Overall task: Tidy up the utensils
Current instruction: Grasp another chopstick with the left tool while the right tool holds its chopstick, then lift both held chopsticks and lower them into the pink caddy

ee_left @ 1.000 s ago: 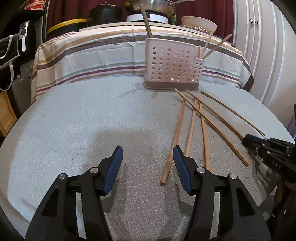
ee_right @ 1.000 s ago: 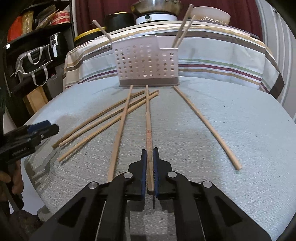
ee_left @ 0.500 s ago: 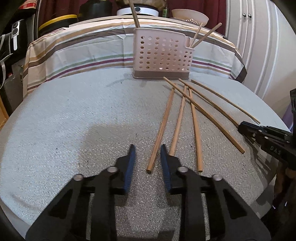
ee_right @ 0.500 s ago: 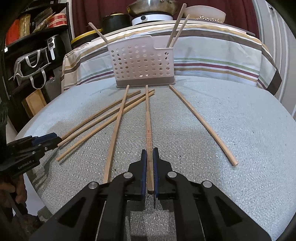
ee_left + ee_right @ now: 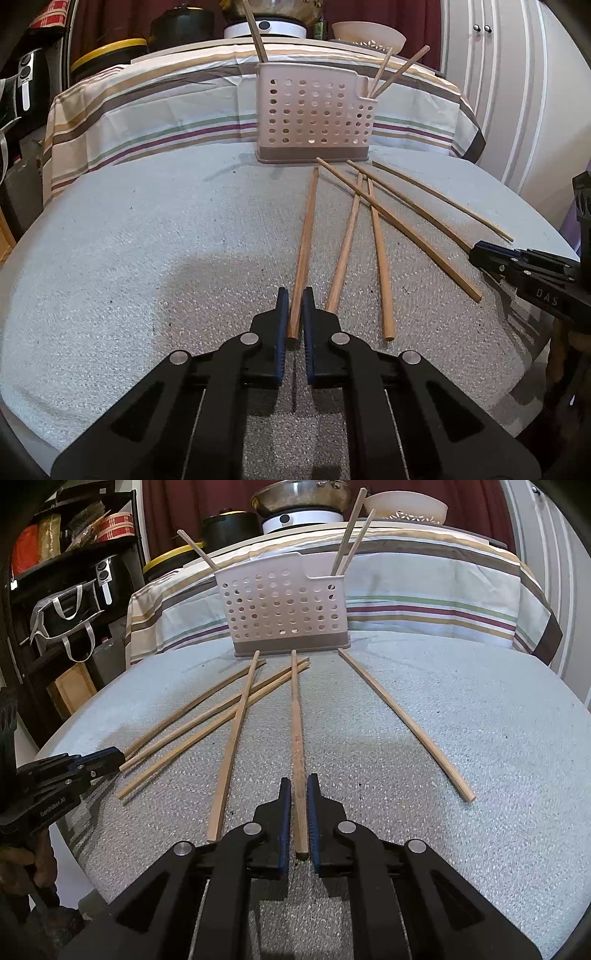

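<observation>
The lower ends of three wooden chopsticks [image 5: 384,70] are hidden inside the perforated beige plastic utensil caddy [image 5: 314,114]. The right tongs [image 5: 524,269] run off the left wrist view's right edge. In the right wrist view, the left tongs [image 5: 92,762] cover one chopstick's near tip; the holding hand [image 5: 18,864] is cut by the frame.

The left gripper [image 5: 293,314] is angled down toward the near edge of the bench, its jaws closed tight on the near end of a chopstick [image 5: 303,251]. The right gripper [image 5: 297,808] is angled down likewise at the near edge, its jaws clamped on the near end of another chopstick [image 5: 297,738]. A hand [image 5: 22,864] grasps the left gripper's handle.
</observation>
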The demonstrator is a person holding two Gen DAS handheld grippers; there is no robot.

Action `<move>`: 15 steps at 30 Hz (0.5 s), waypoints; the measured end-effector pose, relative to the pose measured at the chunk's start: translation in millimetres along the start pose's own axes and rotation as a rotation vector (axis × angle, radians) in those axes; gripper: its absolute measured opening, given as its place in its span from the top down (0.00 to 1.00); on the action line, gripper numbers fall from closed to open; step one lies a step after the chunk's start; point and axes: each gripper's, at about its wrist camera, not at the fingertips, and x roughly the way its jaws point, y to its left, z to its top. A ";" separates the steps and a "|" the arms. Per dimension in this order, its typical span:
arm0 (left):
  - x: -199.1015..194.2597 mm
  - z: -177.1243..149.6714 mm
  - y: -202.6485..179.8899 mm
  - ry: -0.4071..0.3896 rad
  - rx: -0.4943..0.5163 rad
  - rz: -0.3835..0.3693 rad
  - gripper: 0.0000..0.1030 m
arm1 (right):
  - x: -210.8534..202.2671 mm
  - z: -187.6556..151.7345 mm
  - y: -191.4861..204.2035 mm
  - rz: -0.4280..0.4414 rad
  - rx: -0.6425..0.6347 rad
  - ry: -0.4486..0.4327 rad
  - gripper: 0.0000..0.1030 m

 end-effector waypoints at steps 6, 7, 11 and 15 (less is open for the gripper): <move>-12.5 6.2 1.9 -0.046 -0.003 0.022 0.93 | -12.5 4.3 3.4 -0.010 -0.014 -0.049 0.93; -15.7 8.1 2.3 -0.057 -0.005 0.025 0.93 | -15.2 5.4 4.7 -0.014 -0.019 -0.060 0.93; -27.1 15.7 3.8 -0.097 -0.013 0.033 0.93 | -25.5 11.8 7.8 -0.019 -0.028 -0.095 0.93; -37.4 21.7 4.2 -0.129 -0.018 0.042 0.94 | -35.4 18.6 8.3 -0.018 -0.027 -0.128 0.93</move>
